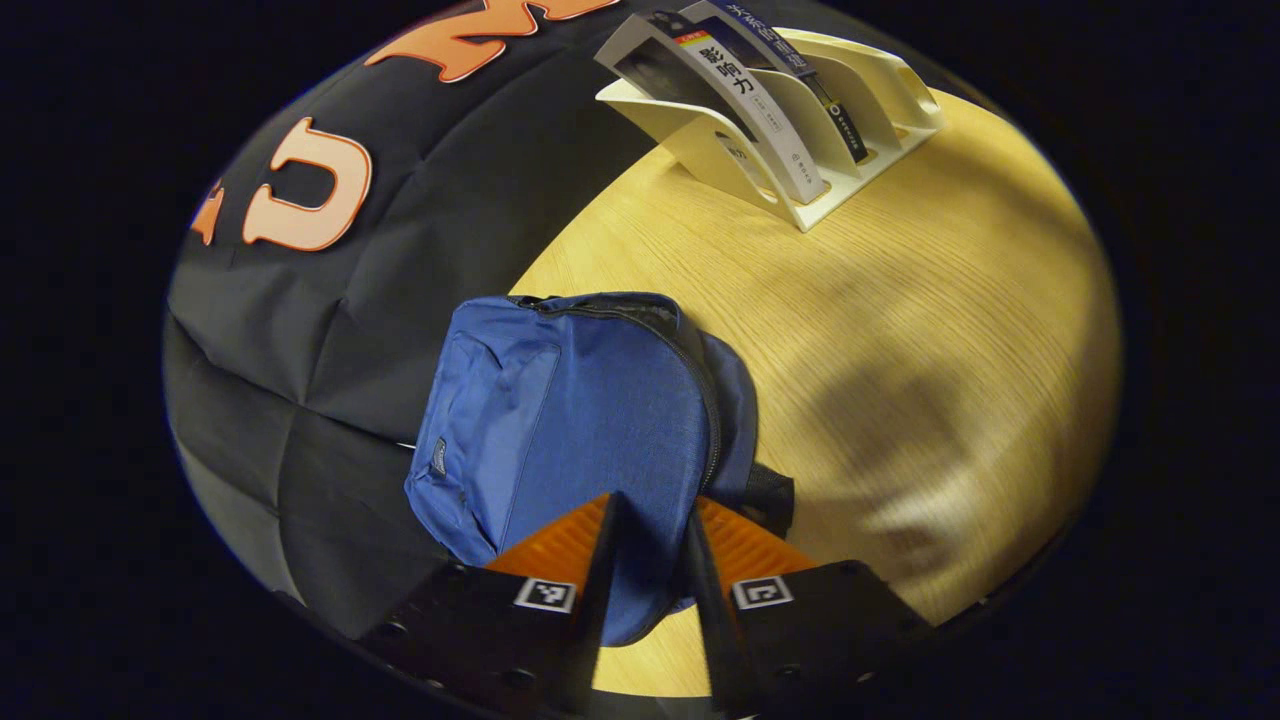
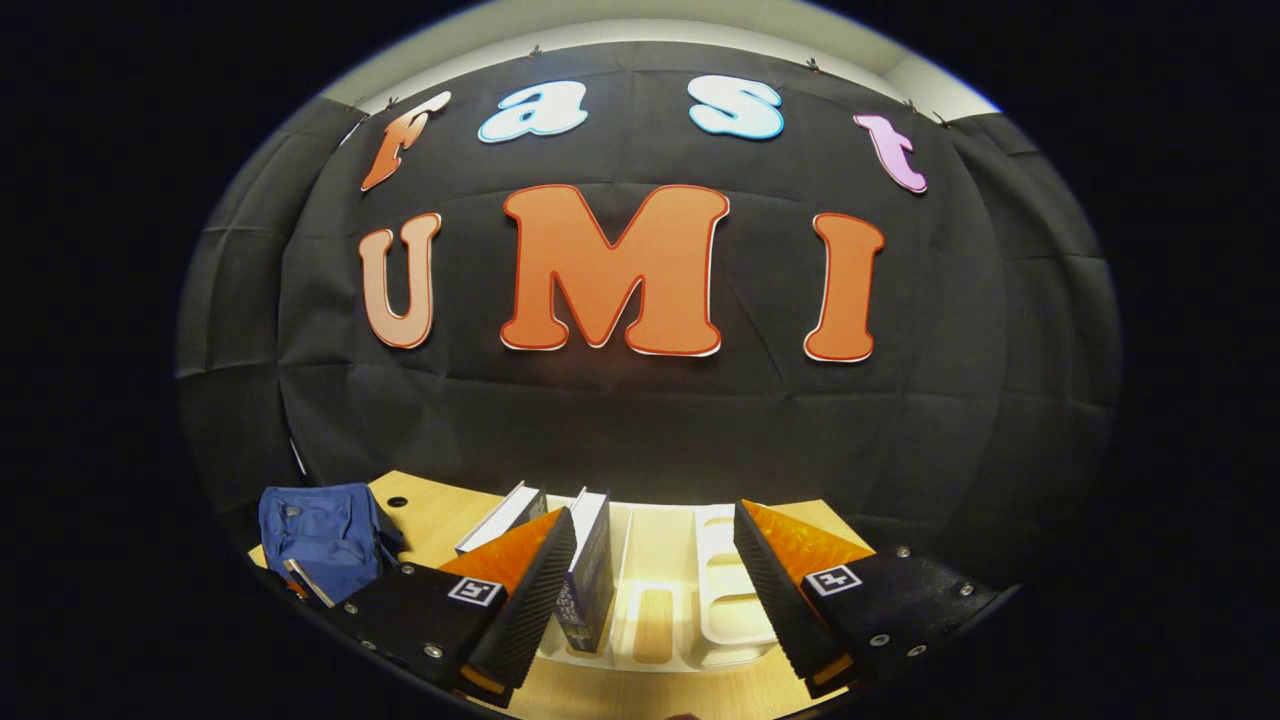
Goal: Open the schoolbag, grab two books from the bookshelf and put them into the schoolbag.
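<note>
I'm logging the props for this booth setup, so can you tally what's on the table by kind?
Schoolbag: 1, blue, zip shut
Books: 2, both standing in the rack
Book rack: 1, cream-coloured, on the wooden table
Total: 4 things on the table

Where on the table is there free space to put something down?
The widest bare patch of the table lies between the blue schoolbag and the white bookshelf, running toward the near edge. It is crowded at the shelf's slots holding the two books.
</note>
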A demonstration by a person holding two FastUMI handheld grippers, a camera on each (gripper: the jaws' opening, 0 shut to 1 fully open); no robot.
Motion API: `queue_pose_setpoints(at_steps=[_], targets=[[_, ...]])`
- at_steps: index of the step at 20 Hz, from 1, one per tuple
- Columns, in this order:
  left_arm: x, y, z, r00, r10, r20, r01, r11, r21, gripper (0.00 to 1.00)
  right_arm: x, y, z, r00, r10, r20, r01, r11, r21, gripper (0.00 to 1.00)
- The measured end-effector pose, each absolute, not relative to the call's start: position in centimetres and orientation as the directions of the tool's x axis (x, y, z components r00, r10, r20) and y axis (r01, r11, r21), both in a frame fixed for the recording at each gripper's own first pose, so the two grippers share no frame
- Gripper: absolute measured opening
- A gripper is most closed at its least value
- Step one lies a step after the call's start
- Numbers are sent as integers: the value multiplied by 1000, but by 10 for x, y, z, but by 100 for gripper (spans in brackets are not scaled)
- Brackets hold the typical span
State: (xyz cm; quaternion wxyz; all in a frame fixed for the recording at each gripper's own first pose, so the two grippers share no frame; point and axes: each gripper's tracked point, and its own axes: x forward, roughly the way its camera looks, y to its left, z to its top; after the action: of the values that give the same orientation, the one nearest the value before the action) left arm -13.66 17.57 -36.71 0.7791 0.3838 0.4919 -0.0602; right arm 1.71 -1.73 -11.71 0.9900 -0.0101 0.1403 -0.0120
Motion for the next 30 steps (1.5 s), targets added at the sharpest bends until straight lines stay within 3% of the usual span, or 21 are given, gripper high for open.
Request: queue_pose_setpoints(at_steps=[2, 4, 8, 14, 27, 30], targets=[[-134, 173, -362, 496, 263, -828, 484, 707, 515, 28, 18, -1, -114, 959, 22, -283, -21, 1000, 7, 94], [-130, 174, -356, 492, 252, -833, 472, 728, 498, 20, 22, 15, -110, 957, 58, -283, -58, 998, 9, 94], [-122, 175, -340, 481, 203, -853, 467, 764, 445, 10, 29, 51, -117, 928, 150, -340, -147, 988, 35, 94], [-93, 194, -290, 494, 157, -855, 414, 823, 390, 6, 35, 107, -144, 828, 260, -498, -245, 965, 96, 94], [-20, 257, -203, 544, 51, -838, 289, 926, 244, 6, 101, 129, -209, 667, 89, -740, -149, 989, -15, 94], [-5, 273, -197, 563, 52, -825, 281, 927, 250, 6, 115, 131, -229, 593, 60, -803, -114, 993, -11, 95]])
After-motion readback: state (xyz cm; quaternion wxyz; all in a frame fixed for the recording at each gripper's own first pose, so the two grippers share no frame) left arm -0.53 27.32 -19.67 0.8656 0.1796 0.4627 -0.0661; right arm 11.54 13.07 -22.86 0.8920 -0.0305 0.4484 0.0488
